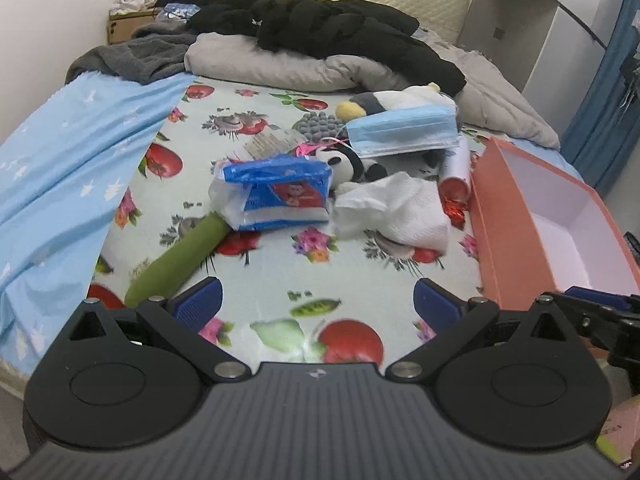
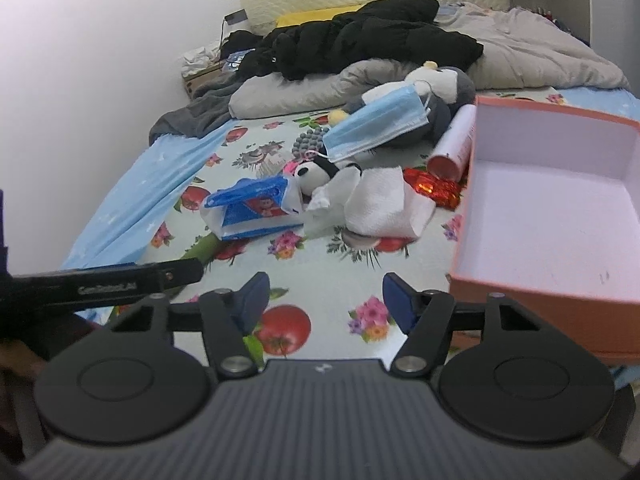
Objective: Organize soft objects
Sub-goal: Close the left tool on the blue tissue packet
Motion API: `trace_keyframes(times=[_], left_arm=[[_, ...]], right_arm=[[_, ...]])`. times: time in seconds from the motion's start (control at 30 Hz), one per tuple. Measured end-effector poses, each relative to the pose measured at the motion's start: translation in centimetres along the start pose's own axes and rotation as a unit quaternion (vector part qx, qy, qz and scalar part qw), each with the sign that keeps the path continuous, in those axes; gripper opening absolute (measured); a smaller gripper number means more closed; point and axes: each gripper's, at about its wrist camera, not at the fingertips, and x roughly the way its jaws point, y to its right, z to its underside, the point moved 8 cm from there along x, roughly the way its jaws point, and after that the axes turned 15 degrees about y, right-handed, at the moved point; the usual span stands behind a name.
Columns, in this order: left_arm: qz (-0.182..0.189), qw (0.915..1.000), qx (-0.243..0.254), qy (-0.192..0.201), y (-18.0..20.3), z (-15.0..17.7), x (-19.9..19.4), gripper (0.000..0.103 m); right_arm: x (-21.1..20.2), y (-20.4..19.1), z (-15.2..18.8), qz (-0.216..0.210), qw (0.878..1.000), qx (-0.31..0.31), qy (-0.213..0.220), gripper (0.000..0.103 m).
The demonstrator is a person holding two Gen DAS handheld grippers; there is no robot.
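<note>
On the fruit-print bedsheet lie a blue tissue pack point(image 1: 276, 194) point(image 2: 256, 208), a crumpled white paper towel point(image 1: 396, 212) point(image 2: 376, 204), a small panda plush point(image 1: 348, 160) point(image 2: 316, 170), a blue face mask point(image 1: 400, 130) point(image 2: 376, 124) on a penguin plush point(image 1: 384, 100) point(image 2: 440, 84), and a green plush stick point(image 1: 176, 260). An open orange box point(image 1: 520, 216) point(image 2: 560, 216) stands at the right. My left gripper point(image 1: 318, 304) is open and empty, short of the items. My right gripper point(image 2: 324, 300) is open and empty beside the box.
A white and red tube point(image 1: 454, 172) point(image 2: 454, 144) and a red foil wrapper point(image 2: 434, 188) lie by the box. A grey quilt point(image 1: 280, 64) and black jacket point(image 1: 340, 28) fill the bed's far end. A light blue sheet point(image 1: 68, 160) covers the left side.
</note>
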Motion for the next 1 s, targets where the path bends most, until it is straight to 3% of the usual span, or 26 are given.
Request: trace_keyframes(times=[0.07,0.27,0.53,0.73,1.0], left_arm=[[-0.003,1.0,0.003,0.001,-0.3,-0.4,1.1,0.098],[0.001,0.9997,0.018,-0.016,0.0,-0.5,4.0,0.089],[-0.029,0.9969,0.071,-0.017,-1.7,-1.7,7.3,0.086],[-0.053,0.9924,0.11,-0.016,-3.9,-3.2,10.8,0.085],[-0.052,0.9848,0.166,-0.009,-5.2,-4.4,15.3,0.08]], right_arm=[[0.9,-0.3,-0.2,0.0,1.0,0.001,0.0,0.058],[3.7,-0.7,-0.2,-0.001,1.0,0.021,-0.003,0.057],[8.8,-1.2,0.1,0.0,0.999,0.049,-0.017,0.058],[13.7,-0.5,1.0,0.024,0.997,0.058,-0.041,0.062],[19.2,0.0,2.2,0.046,0.994,0.081,-0.056,0.062]])
